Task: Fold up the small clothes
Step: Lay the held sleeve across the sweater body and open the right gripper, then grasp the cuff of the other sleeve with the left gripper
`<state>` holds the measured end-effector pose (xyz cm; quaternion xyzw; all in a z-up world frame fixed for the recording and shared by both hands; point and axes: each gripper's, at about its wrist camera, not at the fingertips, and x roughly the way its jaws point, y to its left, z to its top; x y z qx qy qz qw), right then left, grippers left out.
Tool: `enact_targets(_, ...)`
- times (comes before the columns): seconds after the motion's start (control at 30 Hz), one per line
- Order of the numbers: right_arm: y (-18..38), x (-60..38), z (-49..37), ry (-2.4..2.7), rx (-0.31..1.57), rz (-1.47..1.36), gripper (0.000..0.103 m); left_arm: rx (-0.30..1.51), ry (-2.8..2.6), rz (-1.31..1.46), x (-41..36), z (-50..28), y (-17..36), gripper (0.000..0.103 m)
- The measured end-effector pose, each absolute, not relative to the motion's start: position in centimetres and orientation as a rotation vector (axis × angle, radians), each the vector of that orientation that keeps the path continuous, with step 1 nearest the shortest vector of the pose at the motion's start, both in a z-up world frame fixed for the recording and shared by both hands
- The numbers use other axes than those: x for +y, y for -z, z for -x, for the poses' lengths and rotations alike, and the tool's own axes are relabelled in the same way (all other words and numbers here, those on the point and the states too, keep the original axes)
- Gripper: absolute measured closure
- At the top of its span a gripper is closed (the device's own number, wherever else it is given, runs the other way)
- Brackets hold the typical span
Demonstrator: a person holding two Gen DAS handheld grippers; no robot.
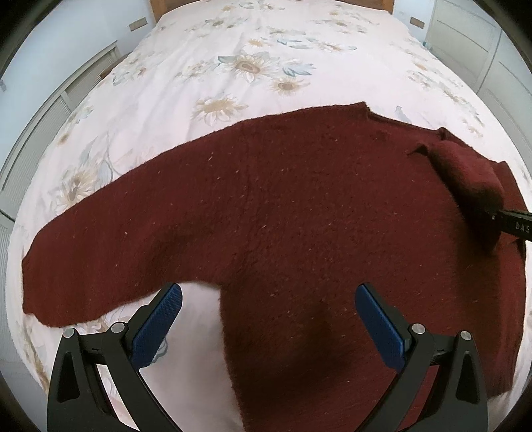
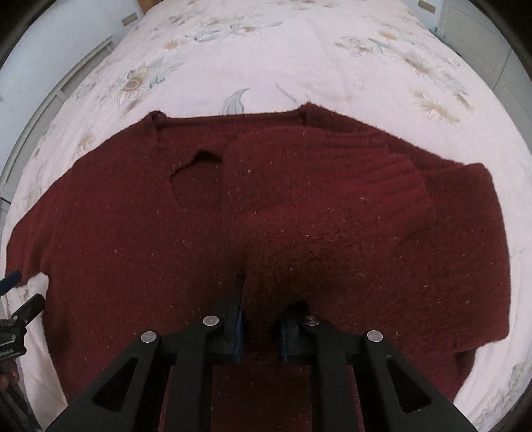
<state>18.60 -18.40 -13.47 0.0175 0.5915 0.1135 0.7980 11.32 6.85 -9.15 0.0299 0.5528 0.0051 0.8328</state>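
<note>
A fuzzy dark-red knitted sweater (image 1: 282, 206) is lying spread on a white floral bedspread (image 1: 206, 66). The right gripper (image 2: 261, 319) is pinching its folded-over sleeve (image 2: 319, 206) between nearly closed jaws. The left gripper (image 1: 267, 299) is hovering wide open, gripping nothing, above the sweater's underarm.

A fuzzy, matt dark-red knitted wool sweater (image 1: 299, 206) lies on smooth pale floral cotton bedding (image 1: 206, 53). The left gripper (image 1: 269, 319) shows matt black plastic arms, finely textured blue pads (image 1: 156, 322), perhaps rubber, and shiny metal pins. At the bed's far edge, a brown wooden headboard (image 1: 159, 5).
</note>
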Motion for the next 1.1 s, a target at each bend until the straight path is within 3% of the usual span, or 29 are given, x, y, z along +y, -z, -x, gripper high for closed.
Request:
enact_targets(0.17, 13.7, -17.8, -18.6, -0.242, 1.271, 0.001, 0.074, 1.195, -0.020, -0.048, 7.1, -11.4, 9.5, 0.001)
enact_targets(0.23, 13.6, -17.4, -18.4, -0.241, 1.269, 0.026, 0.064, 1.203, -0.019, -0.042, 7.2, -11.4, 9.5, 0.001)
enact_targets(0.3, 13.3, -17.1, -18.3, -0.240, 1.268, 0.037, 0.043, 1.203, -0.015, -0.038, 7.2, -11.4, 9.4, 0.001)
enact_targets(0.47, 12.1, -17.2, -17.8, -0.237, 1.253, 0.069, 0.023, 1.197, 0.000, -0.036, 7.0, -11.4, 9.0, 0.001)
enact_targets(0.63, 11.4, -19.2, -16.7, -0.231, 1.243, 0.094, 0.016, 1.195, 0.014, -0.056, 6.3, -11.6, 8.8, 0.001)
enact_targets(0.8, 11.1, -23.0, -14.7, -0.195, 1.232, 0.068, 0.002, 1.196, 0.035, -0.076, 4.8, -12.1, 8.8, 0.001)
enact_targets(1.1, 10.7, -31.9, -12.0, -0.021, 1.208, -0.040, 0.002, 1.170, 0.154, -0.186, -2.0, -14.5, 8.1, 0.001)
